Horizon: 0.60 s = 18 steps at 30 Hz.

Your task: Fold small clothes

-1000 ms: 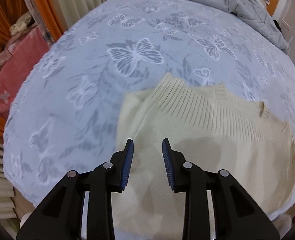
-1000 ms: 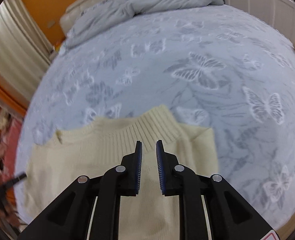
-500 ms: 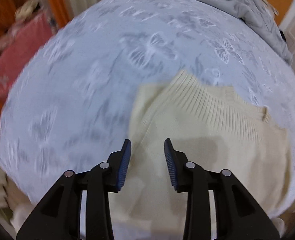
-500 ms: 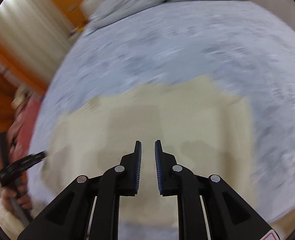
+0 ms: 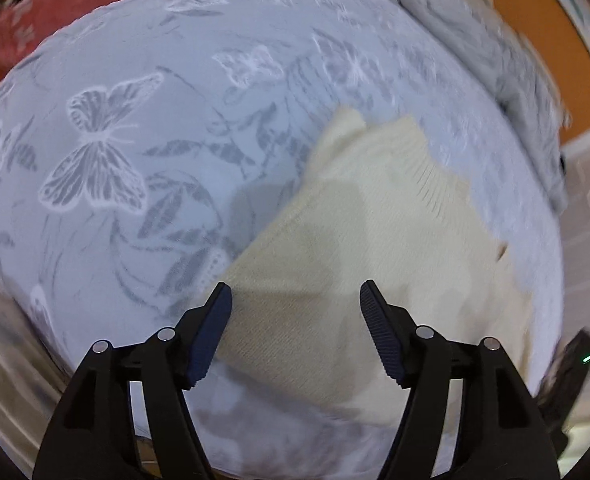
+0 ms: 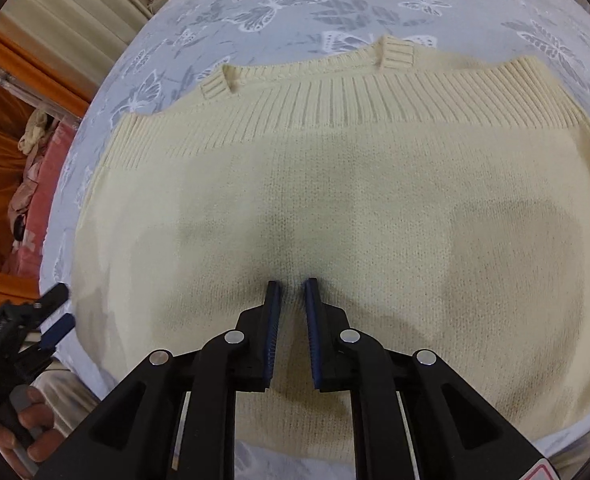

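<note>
A cream knit sweater (image 6: pixel 335 184) lies folded flat on the bed, ribbed hem and two cuffs at its far edge. It also shows in the left wrist view (image 5: pixel 355 248). My right gripper (image 6: pixel 292 286) hovers low over the sweater's near middle, jaws a narrow gap apart with nothing between them. My left gripper (image 5: pixel 295 300) is wide open over the sweater's near left corner, empty. The left gripper also shows at the lower left of the right wrist view (image 6: pixel 55 312).
The bed carries a blue-grey butterfly-print sheet (image 5: pixel 135 128). A grey quilt (image 5: pixel 495 60) lies bunched at the far right. A pink cloth (image 6: pixel 35 184) and orange curtain (image 6: pixel 3 128) are past the bed's left edge.
My left gripper opened wider and swung to the sweater's left corner. My right gripper moved forward and down, close over the sweater's middle.
</note>
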### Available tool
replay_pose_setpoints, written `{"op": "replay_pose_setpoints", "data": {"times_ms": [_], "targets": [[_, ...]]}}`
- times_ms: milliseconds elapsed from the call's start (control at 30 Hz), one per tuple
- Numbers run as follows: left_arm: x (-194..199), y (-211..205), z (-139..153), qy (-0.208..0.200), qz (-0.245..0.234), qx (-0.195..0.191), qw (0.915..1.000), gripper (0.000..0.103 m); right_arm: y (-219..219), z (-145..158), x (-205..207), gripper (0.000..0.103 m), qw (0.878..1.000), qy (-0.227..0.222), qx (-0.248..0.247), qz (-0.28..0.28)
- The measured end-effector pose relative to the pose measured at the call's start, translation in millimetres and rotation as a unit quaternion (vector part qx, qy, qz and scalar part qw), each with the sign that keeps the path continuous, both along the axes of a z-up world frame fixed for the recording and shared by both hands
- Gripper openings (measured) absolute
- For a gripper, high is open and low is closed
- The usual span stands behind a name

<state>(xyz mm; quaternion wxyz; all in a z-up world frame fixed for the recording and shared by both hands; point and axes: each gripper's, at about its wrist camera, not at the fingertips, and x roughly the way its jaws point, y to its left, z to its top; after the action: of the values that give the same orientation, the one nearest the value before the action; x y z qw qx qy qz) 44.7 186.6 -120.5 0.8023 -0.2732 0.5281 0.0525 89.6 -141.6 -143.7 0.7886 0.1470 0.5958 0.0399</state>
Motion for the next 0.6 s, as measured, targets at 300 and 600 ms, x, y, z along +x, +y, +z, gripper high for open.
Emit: {"op": "replay_pose_setpoints", "data": {"times_ms": [300,600], "targets": [[-9.4,18.3,-37.9,0.056,0.041,-0.024,0.9973,0.080,9.4,1.9,-1.2,0.010,0.999,0.000,-0.033,0.010],[11.0,-5.4,-21.5,0.054,-0.005,-0.022,0.9983,0.029,18.3,2.0,1.5,0.011,0.998,-0.007,-0.062,0.028]]}}
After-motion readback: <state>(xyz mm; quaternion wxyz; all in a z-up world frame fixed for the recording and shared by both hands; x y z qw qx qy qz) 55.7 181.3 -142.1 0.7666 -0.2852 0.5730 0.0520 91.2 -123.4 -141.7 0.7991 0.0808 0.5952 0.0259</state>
